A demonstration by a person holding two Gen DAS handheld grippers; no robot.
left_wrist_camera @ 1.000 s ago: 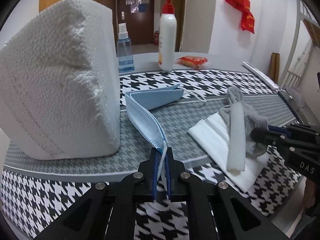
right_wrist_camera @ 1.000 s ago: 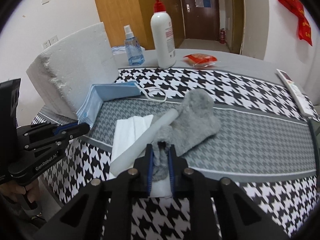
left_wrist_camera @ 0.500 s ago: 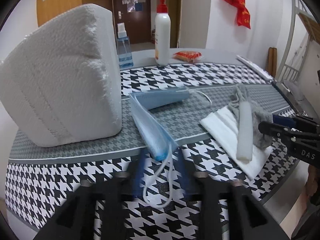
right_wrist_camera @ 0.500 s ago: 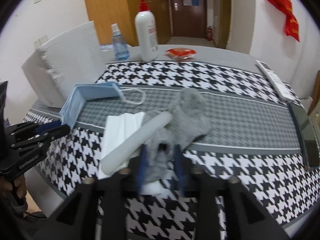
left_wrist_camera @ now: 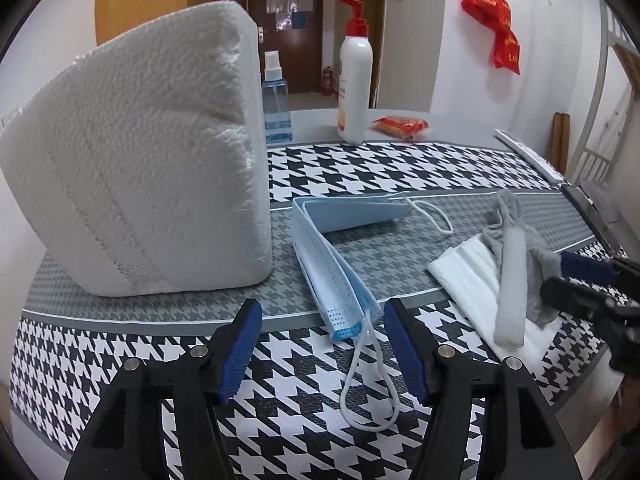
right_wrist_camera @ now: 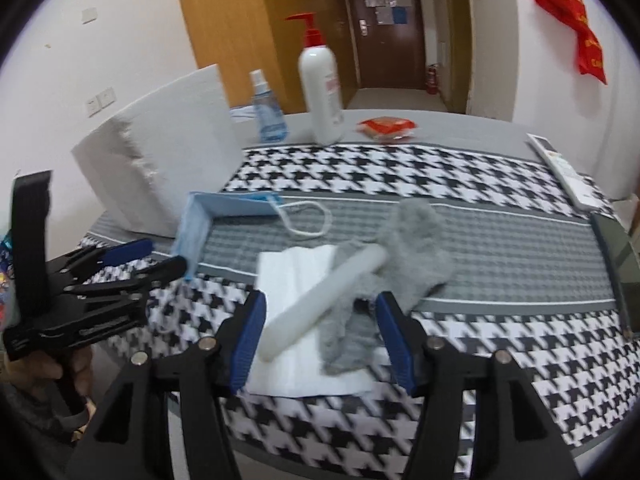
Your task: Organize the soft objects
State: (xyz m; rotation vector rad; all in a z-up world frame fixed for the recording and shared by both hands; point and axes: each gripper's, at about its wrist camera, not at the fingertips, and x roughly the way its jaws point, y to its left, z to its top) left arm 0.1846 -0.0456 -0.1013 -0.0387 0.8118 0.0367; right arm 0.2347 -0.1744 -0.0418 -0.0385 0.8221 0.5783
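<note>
Clearly both claws stood released, the left claw (left_wrist_camera: pixel 322 344) spread before the one folded pale-blue face mask (left_wrist_camera: pixel 332 276) beside the one big white foam block (left_wrist_camera: pixel 144 168) on the houndstooth-clothed table (left_wrist_camera: pixel 400 172). The right claw (right_wrist_camera: pixel 320 334) gaped around one fluffy grey sock (right_wrist_camera: pixel 404 256), one white foam tube (right_wrist_camera: pixel 320 304) and one folded white tissue (right_wrist_camera: pixel 296 272). The next grasp would probably do best pinching one soft item alone, near its edge, lifted slowly so the mask's ear loop (left_wrist_camera: pixel 366 384) would not snag.

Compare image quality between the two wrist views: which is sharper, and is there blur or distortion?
Left wrist view: sharp; the blue mask and foam block show crisp texture. Right wrist view: softer, motion-smeared on the houndstooth cloth and grey sock. Both show heavy fisheye bending and dark corner vignetting.
</note>
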